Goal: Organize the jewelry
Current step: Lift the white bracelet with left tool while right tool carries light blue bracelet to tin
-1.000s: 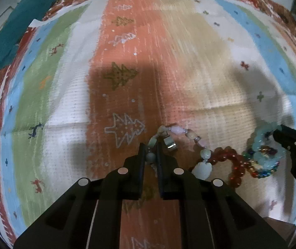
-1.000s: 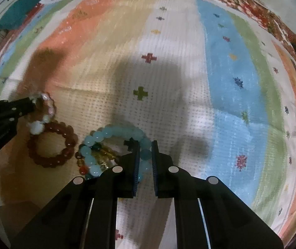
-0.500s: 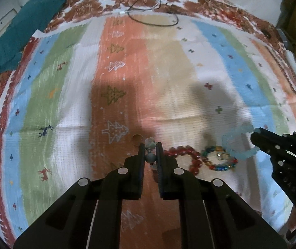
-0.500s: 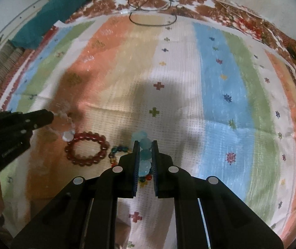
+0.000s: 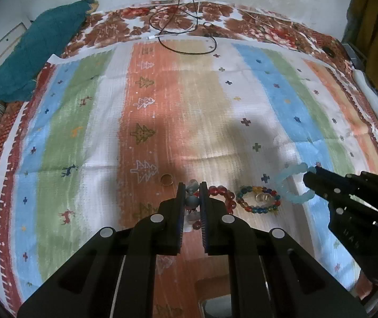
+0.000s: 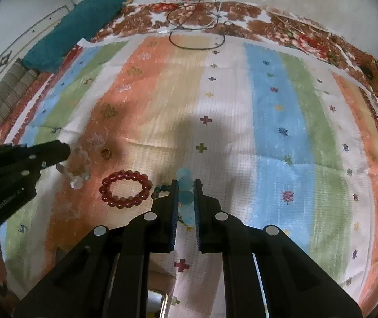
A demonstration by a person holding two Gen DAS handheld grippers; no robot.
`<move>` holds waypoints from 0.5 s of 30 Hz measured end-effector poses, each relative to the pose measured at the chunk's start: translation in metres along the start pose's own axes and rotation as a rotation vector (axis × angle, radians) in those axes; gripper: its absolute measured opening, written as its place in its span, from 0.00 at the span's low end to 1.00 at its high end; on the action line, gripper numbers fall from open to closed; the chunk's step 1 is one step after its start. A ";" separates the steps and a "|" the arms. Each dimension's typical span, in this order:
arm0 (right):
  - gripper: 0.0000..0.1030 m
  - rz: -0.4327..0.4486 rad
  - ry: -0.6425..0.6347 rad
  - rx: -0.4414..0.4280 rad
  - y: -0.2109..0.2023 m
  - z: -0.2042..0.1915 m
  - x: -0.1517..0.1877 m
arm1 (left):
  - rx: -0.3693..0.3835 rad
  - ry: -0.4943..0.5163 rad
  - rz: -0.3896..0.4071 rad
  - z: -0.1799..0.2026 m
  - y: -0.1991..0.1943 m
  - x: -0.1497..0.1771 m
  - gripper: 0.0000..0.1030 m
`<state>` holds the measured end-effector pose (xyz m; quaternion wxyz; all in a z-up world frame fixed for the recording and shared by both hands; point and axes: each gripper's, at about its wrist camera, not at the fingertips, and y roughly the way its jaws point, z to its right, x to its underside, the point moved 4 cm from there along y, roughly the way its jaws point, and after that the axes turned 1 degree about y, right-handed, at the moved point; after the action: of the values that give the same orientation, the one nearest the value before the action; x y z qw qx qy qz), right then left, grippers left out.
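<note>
Pale beaded bracelet (image 5: 192, 200) half hidden in my clamped left gripper (image 5: 191, 206), blurred aqua bracelet (image 6: 185, 198) pinched by my right gripper (image 6: 185, 204), red bracelet (image 6: 125, 189) on the rug (image 6: 268, 122).

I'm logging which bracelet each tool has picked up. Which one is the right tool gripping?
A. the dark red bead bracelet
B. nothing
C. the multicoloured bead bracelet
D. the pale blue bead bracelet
D: in the right wrist view the right tool is closed on the pale blue bead bracelet, while the dark red bead bracelet lies free on the striped cloth.
</note>
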<state>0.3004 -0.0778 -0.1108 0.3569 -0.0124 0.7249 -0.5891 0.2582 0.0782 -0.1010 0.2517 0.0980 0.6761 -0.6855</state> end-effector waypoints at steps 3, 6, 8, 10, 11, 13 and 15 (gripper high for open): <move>0.11 0.013 0.007 0.002 -0.006 0.001 0.000 | 0.003 0.003 0.006 0.002 -0.006 0.002 0.09; 0.12 0.022 0.016 -0.001 -0.011 0.002 0.003 | 0.014 0.006 0.022 0.005 -0.016 0.005 0.10; 0.12 0.029 0.015 -0.006 -0.015 0.001 0.004 | 0.021 0.007 0.033 0.007 -0.021 0.006 0.10; 0.11 0.043 0.014 -0.006 -0.021 0.000 0.006 | 0.027 0.009 0.043 0.009 -0.028 0.009 0.09; 0.11 0.049 0.014 -0.006 -0.024 -0.001 0.007 | 0.029 0.009 0.046 0.010 -0.030 0.010 0.10; 0.11 0.067 0.008 0.000 -0.032 -0.002 0.009 | 0.035 0.011 0.053 0.012 -0.037 0.013 0.10; 0.12 0.082 0.003 0.003 -0.037 -0.004 0.010 | 0.044 0.015 0.064 0.015 -0.044 0.016 0.10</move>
<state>0.2755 -0.0899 -0.0833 0.3796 0.0186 0.7243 -0.5753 0.2272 0.0582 -0.0692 0.2662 0.1302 0.6593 -0.6910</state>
